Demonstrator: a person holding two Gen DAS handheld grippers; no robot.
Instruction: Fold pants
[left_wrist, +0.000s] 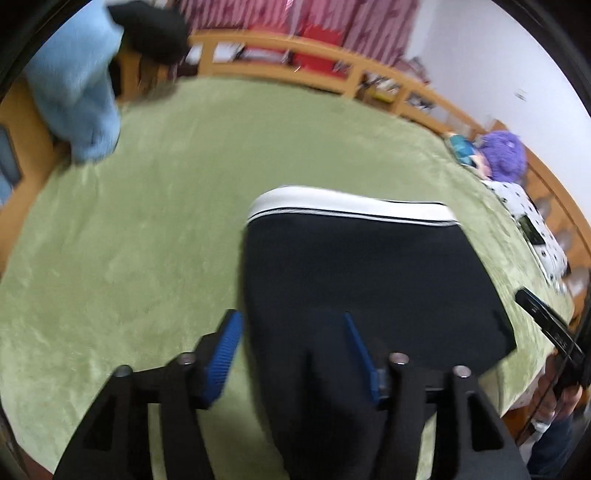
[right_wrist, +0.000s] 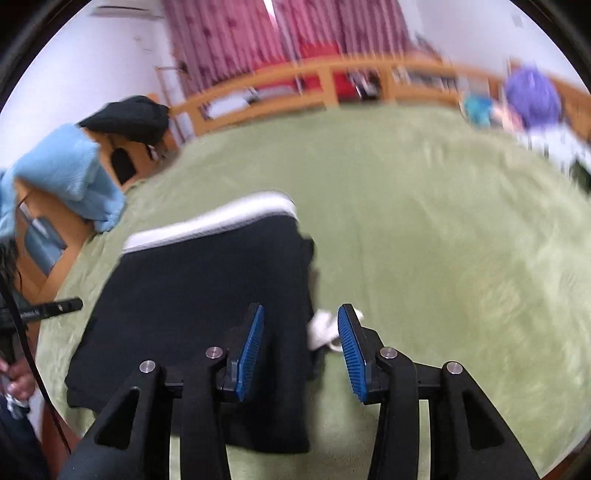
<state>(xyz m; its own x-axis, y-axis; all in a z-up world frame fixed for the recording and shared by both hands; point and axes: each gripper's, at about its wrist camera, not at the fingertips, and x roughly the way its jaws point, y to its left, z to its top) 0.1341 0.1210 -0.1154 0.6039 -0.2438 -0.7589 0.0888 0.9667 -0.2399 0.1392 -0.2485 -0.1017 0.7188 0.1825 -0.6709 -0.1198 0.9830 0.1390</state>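
Black pants with a white waistband lie folded flat on a green blanket. My left gripper is open and empty, hovering over the pants' near left edge. In the right wrist view the pants lie left of centre, waistband at the far end. My right gripper is open and empty above the pants' right edge. A small white piece of cloth sticks out from under that edge, between the fingers.
A light blue towel and a black cloth hang over the wooden rail at the far left. A purple plush and spotted fabric lie at the right. The other gripper shows at the right edge.
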